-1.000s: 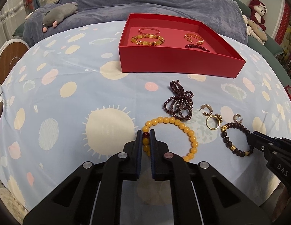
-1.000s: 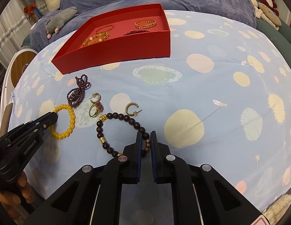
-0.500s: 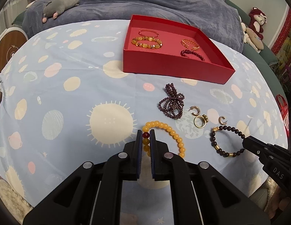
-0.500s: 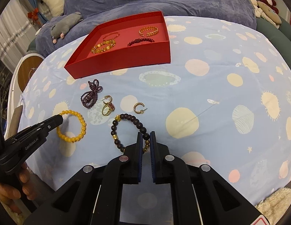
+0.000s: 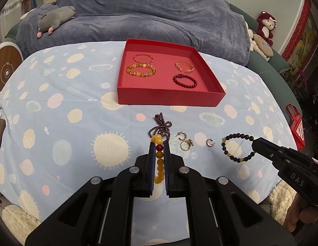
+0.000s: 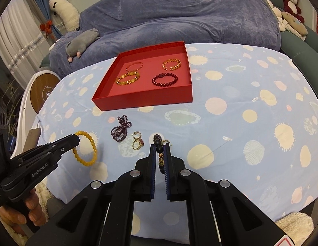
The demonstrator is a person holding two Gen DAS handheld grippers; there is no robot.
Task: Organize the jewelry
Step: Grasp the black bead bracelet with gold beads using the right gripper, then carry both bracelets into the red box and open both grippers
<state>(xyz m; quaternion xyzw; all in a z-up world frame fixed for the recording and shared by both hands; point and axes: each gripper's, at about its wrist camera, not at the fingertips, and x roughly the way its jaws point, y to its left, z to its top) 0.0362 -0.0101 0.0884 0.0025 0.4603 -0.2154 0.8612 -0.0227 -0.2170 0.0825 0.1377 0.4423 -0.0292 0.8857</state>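
Observation:
My left gripper [image 5: 159, 147] is shut on a yellow bead bracelet [image 5: 159, 164] and holds it above the cloth; it hangs as a ring in the right wrist view [image 6: 86, 148]. My right gripper [image 6: 159, 148] is shut on a dark bead bracelet [image 6: 159, 143], also lifted, seen as a ring in the left wrist view [image 5: 238, 147]. A red box [image 5: 169, 98] holding several bracelets sits farther back. On the cloth lie a dark red bead strand [image 5: 160, 129], a gold ring [image 5: 186, 144] and two hoop earrings [image 5: 181, 135].
The table wears a blue cloth with pale spots [image 5: 66, 123]. A sofa under a grey-blue cover [image 5: 138, 14] stands behind with a grey plush toy [image 5: 56, 17]. A red bag [image 5: 295, 127] hangs at the right edge.
Both grippers have risen and drawn back from the table, each lifting its bracelet off the cloth. The bracelets now hang from the shut fingers.

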